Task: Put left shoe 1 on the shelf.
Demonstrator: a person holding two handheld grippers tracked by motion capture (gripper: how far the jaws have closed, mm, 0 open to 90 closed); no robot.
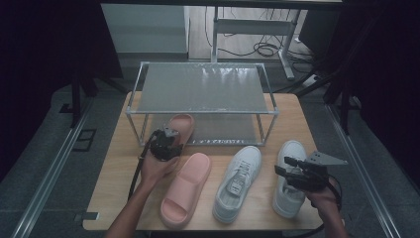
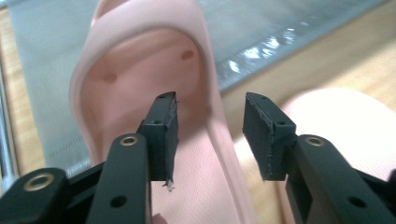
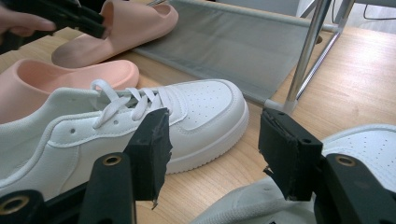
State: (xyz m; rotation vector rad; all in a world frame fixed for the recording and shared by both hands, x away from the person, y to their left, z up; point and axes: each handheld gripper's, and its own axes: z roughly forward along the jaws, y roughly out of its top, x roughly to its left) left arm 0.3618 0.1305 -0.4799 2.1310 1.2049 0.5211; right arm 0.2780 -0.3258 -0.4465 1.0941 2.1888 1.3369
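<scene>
The left gripper (image 1: 166,144) sits at the heel of the pink slide on the rack (image 2: 140,93). Its jaws are apart, one over the inside of the slide and one outside its side wall, and the pads do not squeeze it. This slide lies partly on the grey bottom shelf (image 1: 218,130) of the rack (image 1: 203,89), heel toward the person. It looks like soft, thick foam, so it is probably light and bends a bit. The smooth side wall at the heel is a good place to pinch it.

In front of the rack, on the wooden table (image 1: 119,173), lies the second pink slide (image 1: 185,191). Next to it is a white sneaker (image 1: 237,181) with laces and tiny holes on the toe; it looks stiffer. The right gripper (image 1: 292,171) hovers over the other white sneaker (image 1: 289,191), jaws wide apart, holding nothing.

The rack has shiny metal poles and flat grey cloth shelves.
</scene>
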